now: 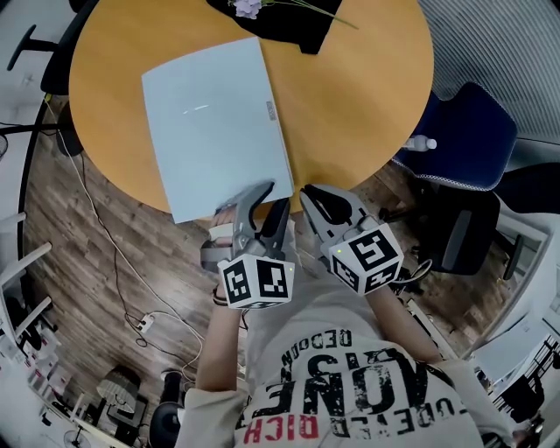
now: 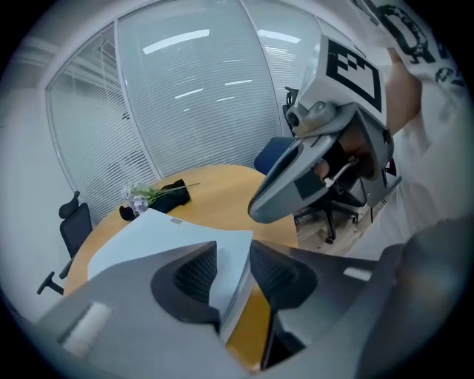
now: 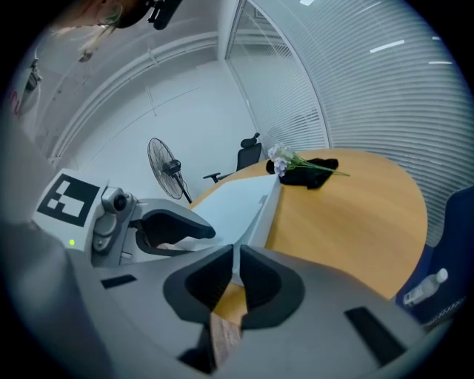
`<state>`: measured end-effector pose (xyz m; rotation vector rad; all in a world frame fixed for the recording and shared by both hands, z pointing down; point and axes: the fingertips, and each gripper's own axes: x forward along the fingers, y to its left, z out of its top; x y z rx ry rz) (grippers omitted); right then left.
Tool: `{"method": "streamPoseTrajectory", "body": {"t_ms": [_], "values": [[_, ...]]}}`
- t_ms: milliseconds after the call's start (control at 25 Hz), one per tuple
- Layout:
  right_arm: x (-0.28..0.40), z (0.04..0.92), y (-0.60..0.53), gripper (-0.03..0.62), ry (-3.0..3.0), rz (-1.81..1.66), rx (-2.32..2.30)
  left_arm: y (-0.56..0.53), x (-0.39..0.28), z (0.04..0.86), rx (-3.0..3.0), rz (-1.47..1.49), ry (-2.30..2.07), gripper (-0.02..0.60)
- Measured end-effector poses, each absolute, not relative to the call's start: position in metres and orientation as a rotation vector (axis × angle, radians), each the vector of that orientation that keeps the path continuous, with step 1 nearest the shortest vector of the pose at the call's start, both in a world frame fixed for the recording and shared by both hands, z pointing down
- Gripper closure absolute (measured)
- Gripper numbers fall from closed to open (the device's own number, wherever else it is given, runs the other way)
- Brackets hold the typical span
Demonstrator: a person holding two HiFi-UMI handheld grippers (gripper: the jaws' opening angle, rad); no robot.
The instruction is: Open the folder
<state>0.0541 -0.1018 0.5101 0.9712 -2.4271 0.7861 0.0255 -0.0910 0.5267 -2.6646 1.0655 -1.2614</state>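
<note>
A pale blue folder lies closed on the round orange table, its near edge hanging over the table's rim. My left gripper has the folder's near right corner between its jaws, with both pads against it. Right beside it, my right gripper is nearly closed on a thin white sliver of the same corner, seemingly the cover. In the right gripper view the folder stretches away from the jaws. The right gripper also shows in the left gripper view, just above the corner.
A black cloth with a sprig of flowers lies at the table's far edge. A blue chair with a bottle stands to the right. Cables trail over the wooden floor at the left. A fan stands further off.
</note>
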Motion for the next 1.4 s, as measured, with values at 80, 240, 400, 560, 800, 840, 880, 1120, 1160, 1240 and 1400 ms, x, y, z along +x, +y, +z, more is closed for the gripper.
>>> {"method": "streamPoseTrajectory", "body": {"t_ms": [80,240,400,560,800,840,880,1120,1160,1240,1400], "values": [[0.053,0.514,-0.101,0.58,-2.417,0.785,0.967,-0.089,0.027,0.527,-2.678,-1.255,1.057,0.453],[0.054,0.517,-0.101,0.58,-2.403,0.782,0.968,-0.086,0.03,0.527,-2.69,-1.251,1.042,0.489],[0.054,0.518,-0.101,0.58,-2.394,0.781,0.97,-0.086,0.03,0.526,-2.706,-1.25,1.025,0.506],[0.05,0.523,-0.101,0.58,-2.387,0.786,0.968,-0.086,0.029,0.528,-2.712,-1.264,1.014,0.529],[0.043,0.532,-0.102,0.58,-2.392,0.78,0.948,-0.086,0.029,0.53,-2.727,-1.26,1.014,0.545],[0.042,0.534,-0.102,0.58,-2.394,0.774,0.941,-0.087,0.029,0.53,-2.735,-1.251,1.023,0.545],[0.041,0.536,-0.102,0.58,-2.398,0.762,0.932,-0.087,0.029,0.529,-2.746,-1.241,1.034,0.546],[0.036,0.533,-0.101,0.58,-2.415,0.627,0.902,-0.088,0.027,0.525,-2.802,-1.194,1.082,0.548],[0.034,0.533,-0.102,0.58,-2.42,0.623,0.901,-0.088,0.027,0.525,-2.802,-1.192,1.085,0.548],[0.031,0.534,-0.103,0.58,-2.425,0.621,0.901,-0.088,0.027,0.524,-2.803,-1.183,1.095,0.549],[0.03,0.536,-0.102,0.58,-2.428,0.538,0.896,-0.088,0.026,0.522,-2.818,-1.161,1.12,0.549]]}}
